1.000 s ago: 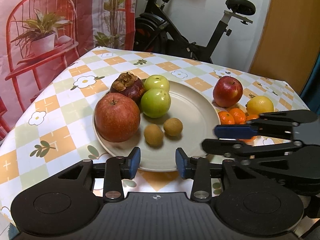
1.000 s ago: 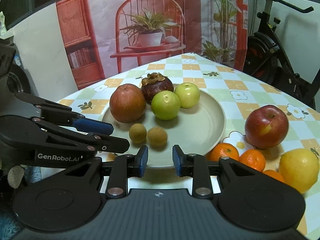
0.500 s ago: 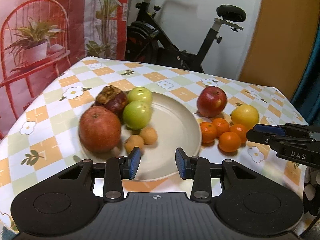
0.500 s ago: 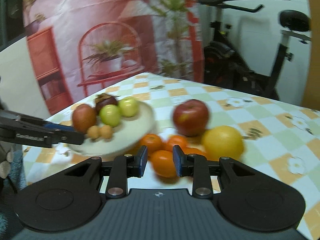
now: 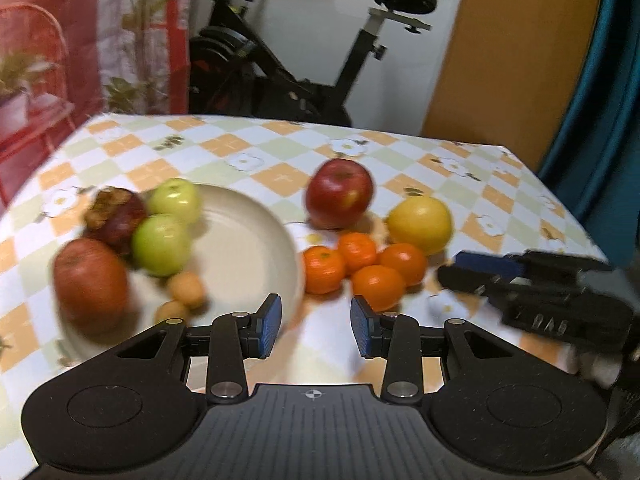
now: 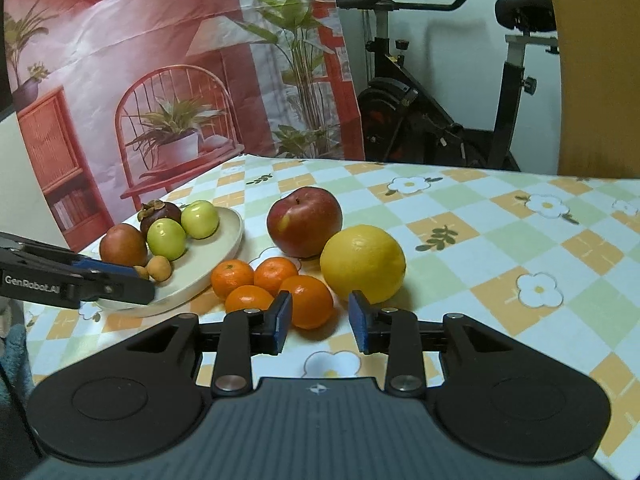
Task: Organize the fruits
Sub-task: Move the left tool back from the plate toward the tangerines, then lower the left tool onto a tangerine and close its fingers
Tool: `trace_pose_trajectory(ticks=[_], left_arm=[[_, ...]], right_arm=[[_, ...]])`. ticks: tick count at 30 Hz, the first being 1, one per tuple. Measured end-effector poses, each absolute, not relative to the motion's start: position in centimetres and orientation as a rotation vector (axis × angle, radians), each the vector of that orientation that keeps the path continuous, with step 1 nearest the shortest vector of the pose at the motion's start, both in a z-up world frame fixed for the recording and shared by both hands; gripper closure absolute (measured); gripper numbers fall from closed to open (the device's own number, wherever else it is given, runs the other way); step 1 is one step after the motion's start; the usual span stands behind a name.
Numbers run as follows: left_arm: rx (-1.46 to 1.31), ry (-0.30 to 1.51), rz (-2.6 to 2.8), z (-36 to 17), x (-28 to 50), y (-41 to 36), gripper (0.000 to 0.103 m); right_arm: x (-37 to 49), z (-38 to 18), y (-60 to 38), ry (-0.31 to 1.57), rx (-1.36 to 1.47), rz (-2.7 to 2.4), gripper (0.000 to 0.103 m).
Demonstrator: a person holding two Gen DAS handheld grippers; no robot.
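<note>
Four mandarins (image 6: 272,286) touch; spread right tongs (image 6: 319,322) could nudge neighbours rolling. Left tongs (image 5: 316,330) spread, empty.

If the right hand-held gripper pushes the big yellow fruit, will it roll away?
Probably yes: the yellow fruit looks round and smooth, lying on the flat tablecloth. It seems heavy for its size, and its skin may slip between the open right hand-held gripper pads.

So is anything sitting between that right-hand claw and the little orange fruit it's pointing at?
Nothing visible. The open right gripper faces the nearest small round orange tangerine, which sits just ahead of its blue fingertips with only checkered tablecloth between. The big yellow lemon-like fruit lies close to the right, beside the path.
</note>
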State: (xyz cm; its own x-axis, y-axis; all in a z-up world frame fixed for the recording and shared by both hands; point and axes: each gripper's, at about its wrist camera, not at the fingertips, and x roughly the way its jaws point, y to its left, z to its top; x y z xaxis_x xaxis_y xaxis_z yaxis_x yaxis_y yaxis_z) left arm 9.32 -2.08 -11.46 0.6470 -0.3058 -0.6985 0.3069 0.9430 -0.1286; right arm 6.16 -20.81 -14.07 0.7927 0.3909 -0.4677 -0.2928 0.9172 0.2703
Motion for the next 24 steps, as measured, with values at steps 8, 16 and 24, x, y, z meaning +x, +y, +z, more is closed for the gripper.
trace_pose_trajectory(ticks=[8, 16, 24], left_arm=[[-0.057, 0.838, -0.421, -12.2, 11.9, -4.8, 0.063], [-0.073, 0.892, -0.445, -13.5, 13.7, -5.9, 0.063], [-0.090, 0.909, -0.508, -13.2, 13.6, -5.4, 0.064]], right_arm=[[5.8, -14.8, -18.9, 0.599, 0.152, 0.423, 0.066], [6.6, -15.3, -17.3, 0.629, 0.151, 0.438, 0.064], [7.9, -15.6, -16.5, 0.652, 0.178, 0.435, 0.063]])
